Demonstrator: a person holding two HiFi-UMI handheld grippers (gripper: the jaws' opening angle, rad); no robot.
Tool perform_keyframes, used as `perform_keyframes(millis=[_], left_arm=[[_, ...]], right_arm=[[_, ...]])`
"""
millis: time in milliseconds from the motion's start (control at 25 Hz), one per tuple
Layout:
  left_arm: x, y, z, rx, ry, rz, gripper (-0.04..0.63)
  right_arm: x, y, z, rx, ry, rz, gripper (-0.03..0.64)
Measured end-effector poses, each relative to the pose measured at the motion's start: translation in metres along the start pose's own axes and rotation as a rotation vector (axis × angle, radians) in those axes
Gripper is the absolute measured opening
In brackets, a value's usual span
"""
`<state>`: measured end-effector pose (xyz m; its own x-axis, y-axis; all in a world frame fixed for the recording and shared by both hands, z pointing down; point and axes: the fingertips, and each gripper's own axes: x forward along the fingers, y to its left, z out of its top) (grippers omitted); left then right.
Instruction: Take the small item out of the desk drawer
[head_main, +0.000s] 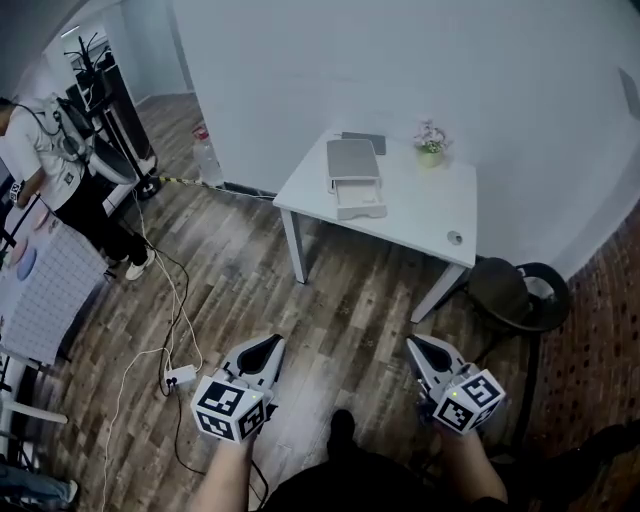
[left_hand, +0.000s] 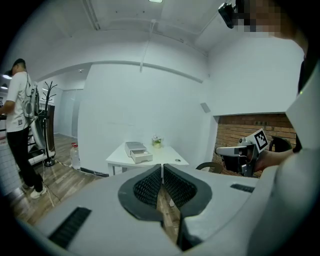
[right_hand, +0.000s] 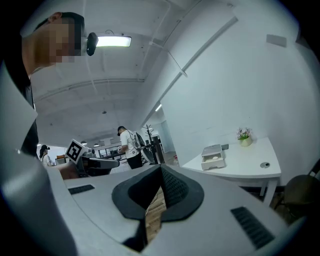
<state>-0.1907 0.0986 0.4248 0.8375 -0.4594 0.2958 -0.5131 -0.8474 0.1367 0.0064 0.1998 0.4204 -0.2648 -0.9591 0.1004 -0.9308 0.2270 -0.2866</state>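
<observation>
Head view: both grippers hang low over the wood floor (head_main: 345, 300), well apart from the white desk (head_main: 425, 200).
Left gripper (head_main: 270, 343): jaws pressed together, nothing between them.
Right gripper (head_main: 414, 345): jaws pressed together too, empty.
Drawer unit (head_main: 351, 162): small box on the desk's far-left part; its drawer (head_main: 361, 207) is pulled out toward the room.
Small item (right_hand: 213, 158): pale lump lying in the open drawer. Only the right gripper view shows it, too small to identify.
Other desk stuff: potted plant (head_main: 430, 146) at the back, dark flat pad (head_main: 364, 141) behind the unit, small round thing (head_main: 455, 237) near the front edge.
Done: drawer already stands open, so I judge no pull is needed.
Left to do: close the distance to the desk, spread one gripper, reach into the drawer, pinch the item, lift it out.
Progress: early. None of the pick has started.
Hazards: cables (head_main: 172, 300) and a power strip (head_main: 181, 377) on the floor at left. A bystander (head_main: 60, 170) stands well clear of the desk.
</observation>
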Motion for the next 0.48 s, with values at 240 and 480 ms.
perform_keyframes(millis=[240,480], left_arm=[[0.054,0.026,0.015,-0.017,0.026,0.013,0.023],[0.086,0.034,0.032,-0.006,0.025,0.010,0.023]], right_arm=[[0.036,-0.050,0.018,0.013,0.012,0.000,0.002],[0.061,-0.074,0.035,0.016,-0.012,0.018,0.002]])
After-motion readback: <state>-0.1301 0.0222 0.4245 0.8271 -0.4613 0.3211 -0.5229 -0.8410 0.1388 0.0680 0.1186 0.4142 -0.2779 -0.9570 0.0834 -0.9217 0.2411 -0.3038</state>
